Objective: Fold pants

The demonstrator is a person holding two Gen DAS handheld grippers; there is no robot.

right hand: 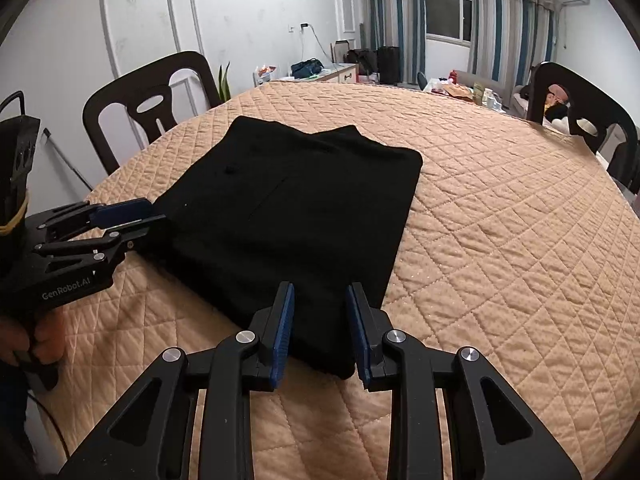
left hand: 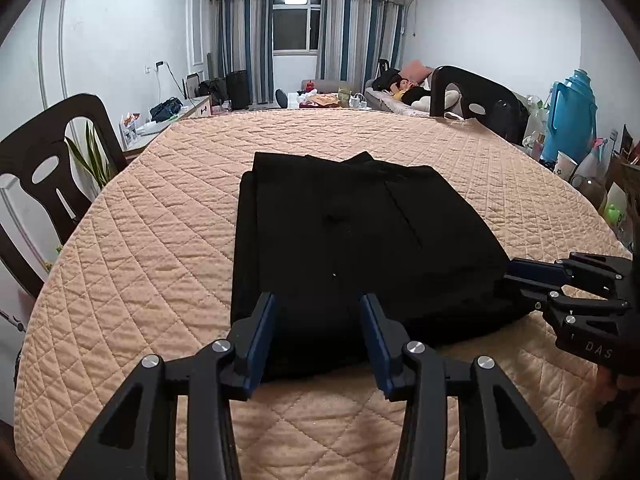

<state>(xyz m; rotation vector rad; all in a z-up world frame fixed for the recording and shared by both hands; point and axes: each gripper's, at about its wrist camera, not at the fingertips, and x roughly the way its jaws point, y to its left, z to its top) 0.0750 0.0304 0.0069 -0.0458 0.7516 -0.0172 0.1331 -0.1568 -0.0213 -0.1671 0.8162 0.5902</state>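
From my left wrist cam, the black pants [left hand: 352,236] are lying flat on the peach quilted table cover [left hand: 160,240], already folded into a thick rectangle. The long axis runs straight away from me toward the window end of the room, short near edge facing my fingers, and a narrower layer pokes out at the far end. My left gripper [left hand: 318,336] sits at that near edge with its blue pads [left hand: 262,340] spread apart, cloth showing between them but not pinched as far as I can see, so it's let go. The right gripper [left hand: 516,274] comes in from the right side at the near right corner of the pants; from here I can't tell if it's biting cloth.

Right wrist cam: same pants [right hand: 296,208], but here the long axis leans from near me up and to the left, toward a dark chair [right hand: 152,100]. The right gripper [right hand: 320,328] hangs over the near corner, jaws parted with a gap, not clamped on anything I can make out. The left gripper [right hand: 148,214] reaches in from the left at the pants' edge, with a person's hand [right hand: 44,336] on its handle.
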